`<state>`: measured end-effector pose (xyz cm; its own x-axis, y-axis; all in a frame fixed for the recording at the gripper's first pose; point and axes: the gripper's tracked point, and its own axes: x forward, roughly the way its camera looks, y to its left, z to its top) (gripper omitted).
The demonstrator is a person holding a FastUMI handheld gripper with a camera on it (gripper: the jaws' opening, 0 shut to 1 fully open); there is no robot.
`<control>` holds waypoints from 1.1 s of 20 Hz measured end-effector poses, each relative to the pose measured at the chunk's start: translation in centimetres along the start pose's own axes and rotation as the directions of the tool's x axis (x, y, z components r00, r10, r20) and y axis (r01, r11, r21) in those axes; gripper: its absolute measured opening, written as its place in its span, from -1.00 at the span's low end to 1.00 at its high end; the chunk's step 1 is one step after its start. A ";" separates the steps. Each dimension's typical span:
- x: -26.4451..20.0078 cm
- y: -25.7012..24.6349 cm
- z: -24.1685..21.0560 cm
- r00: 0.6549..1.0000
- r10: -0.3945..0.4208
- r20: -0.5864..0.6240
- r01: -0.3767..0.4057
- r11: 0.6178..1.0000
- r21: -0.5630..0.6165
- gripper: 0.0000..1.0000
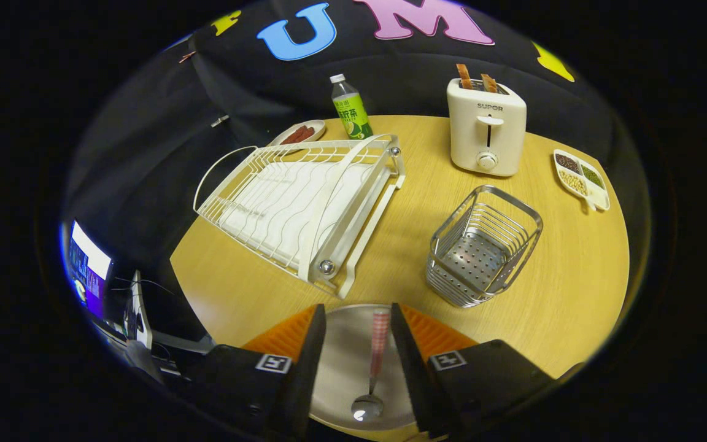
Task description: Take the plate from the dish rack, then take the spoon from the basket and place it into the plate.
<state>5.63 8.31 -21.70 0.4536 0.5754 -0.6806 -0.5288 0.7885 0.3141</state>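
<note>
A slim metal spoon with a red-and-white checked handle (pixel 373 368) lies in a round grey plate (pixel 341 362) at the near edge of the round light-wood table (pixel 574 294), its bowl toward the camera and its handle pointing away. The gripper (pixel 358 322) hangs over the plate with its fingers (pixel 310 356) parted to a moderate gap; the spoon lies in that gap, below them, and neither finger touches it.

Just beyond the fingers, to their right, stands a wire-sided steel basket with a perforated floor (pixel 482 245), with nothing visible inside. To the left of the basket, and reaching toward the table's left edge, sits a white wire dish rack with a white drip tray beneath it (pixel 304 202), with no dishes in its slots.

Behind the rack, near the far edge, stands a clear bottle with a green label and white cap (pixel 351 108), and beside it a small oval dish holding reddish pieces (pixel 300 133). At the far right stands a cream toaster (pixel 486 126) with two slices poking from the top. Near the right edge lies a white divided dish of beans and grains (pixel 580 178). Off the table's left side glows a monitor (pixel 88 265).
</note>
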 end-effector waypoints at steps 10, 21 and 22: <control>-7.3 -1.2 6.2 0.951 -0.045 0.306 0.067 0.996 -0.063 0.98; -17.8 -2.8 14.2 0.774 -0.212 0.597 0.246 0.969 0.024 0.97; -19.0 -3.0 14.7 0.748 -0.242 0.618 0.273 0.961 0.047 0.97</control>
<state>9.12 -1.75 0.00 0.9106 0.3737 -0.1765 -0.3509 0.9248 0.1473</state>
